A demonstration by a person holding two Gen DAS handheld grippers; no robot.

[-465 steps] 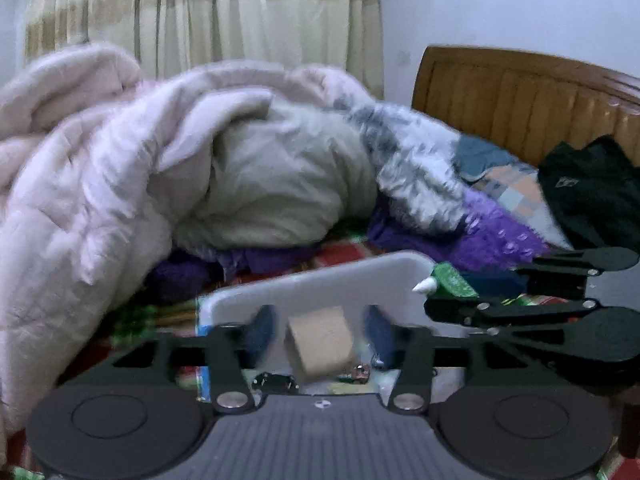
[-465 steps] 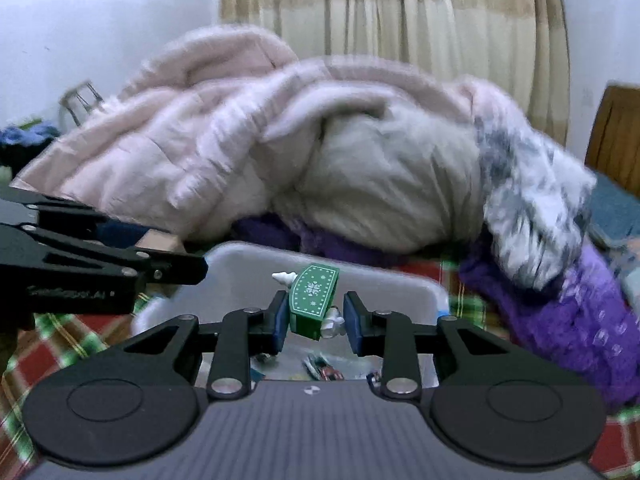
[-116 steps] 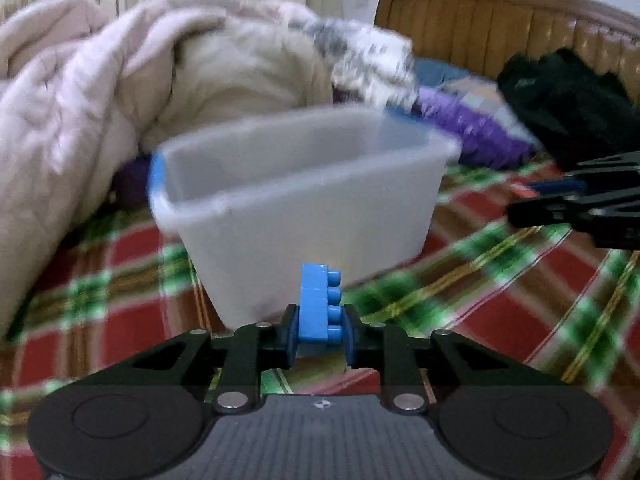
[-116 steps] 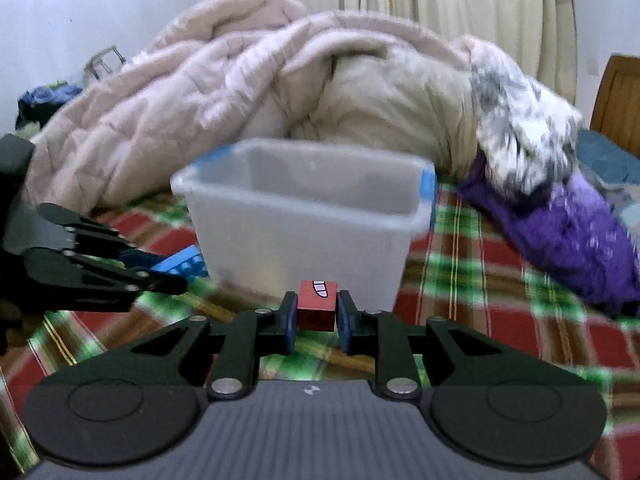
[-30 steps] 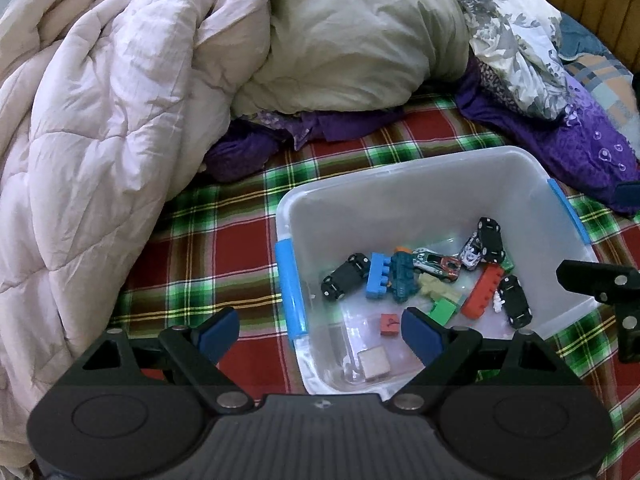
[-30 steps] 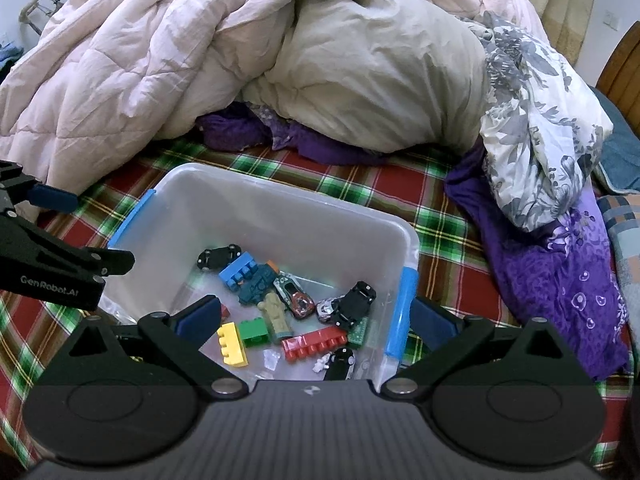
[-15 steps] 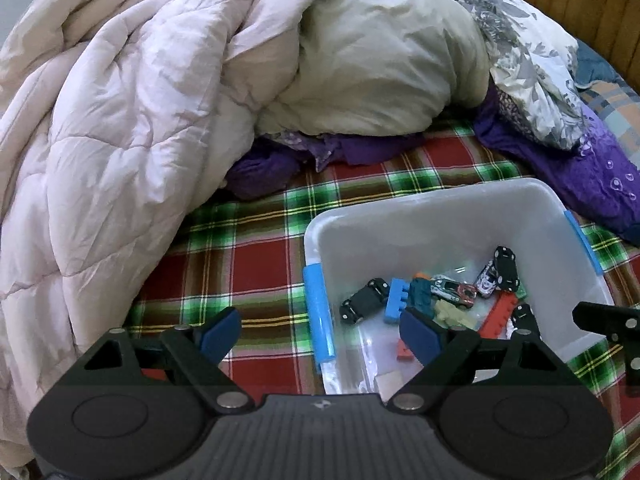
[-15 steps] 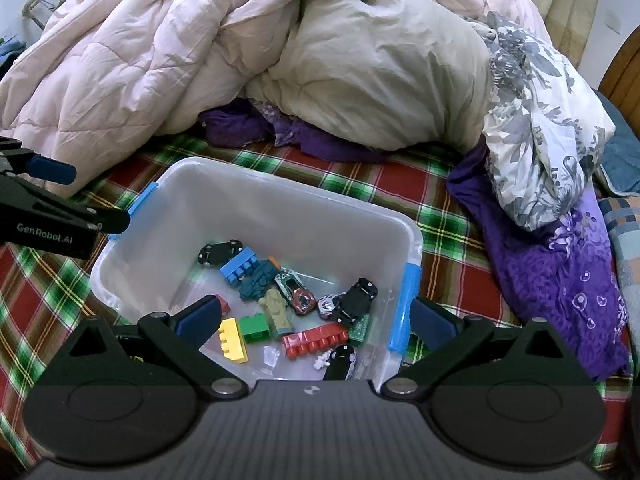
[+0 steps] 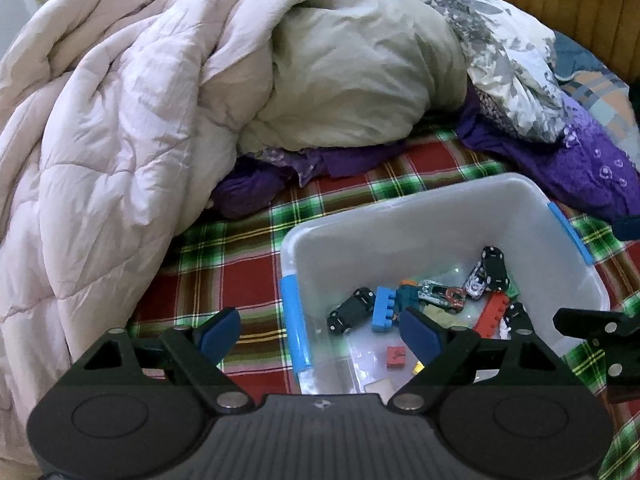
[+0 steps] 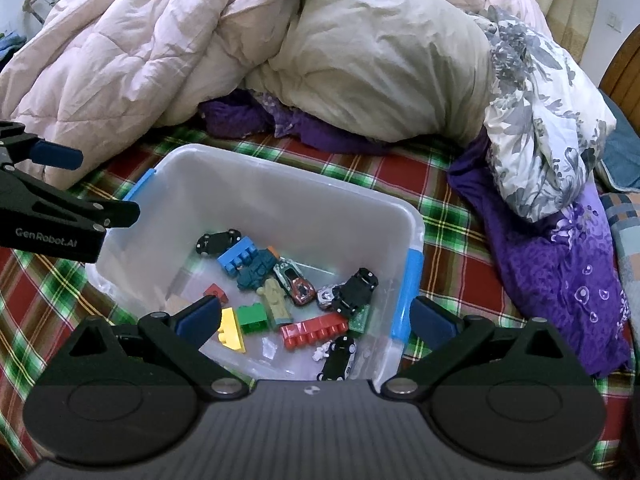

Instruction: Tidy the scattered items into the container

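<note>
A translucent plastic bin point(image 9: 400, 212) with blue handles sits on the plaid bed cover; it also shows in the right wrist view point(image 10: 280, 192). Inside lie toy cars, a blue brick point(image 10: 237, 258), a long red brick point(image 10: 314, 331), a green brick point(image 10: 251, 317), a yellow brick point(image 10: 231, 334) and a small red block point(image 9: 395, 357). My left gripper point(image 9: 320, 334) is open and empty, above the bin's left handle. My right gripper point(image 10: 316, 320) is open and empty, above the bin's near side.
A pink quilt point(image 9: 120, 100) and a beige duvet point(image 10: 380, 60) are heaped behind the bin. Purple cloth point(image 10: 560, 260) and a floral pillow point(image 10: 540, 120) lie to the right. A wooden headboard point(image 9: 568, 8) stands at the far right.
Both grippers have stayed open and empty. The left one has drifted left and back from the bin, so the bin sits further right in its view. The right view has barely shifted.
</note>
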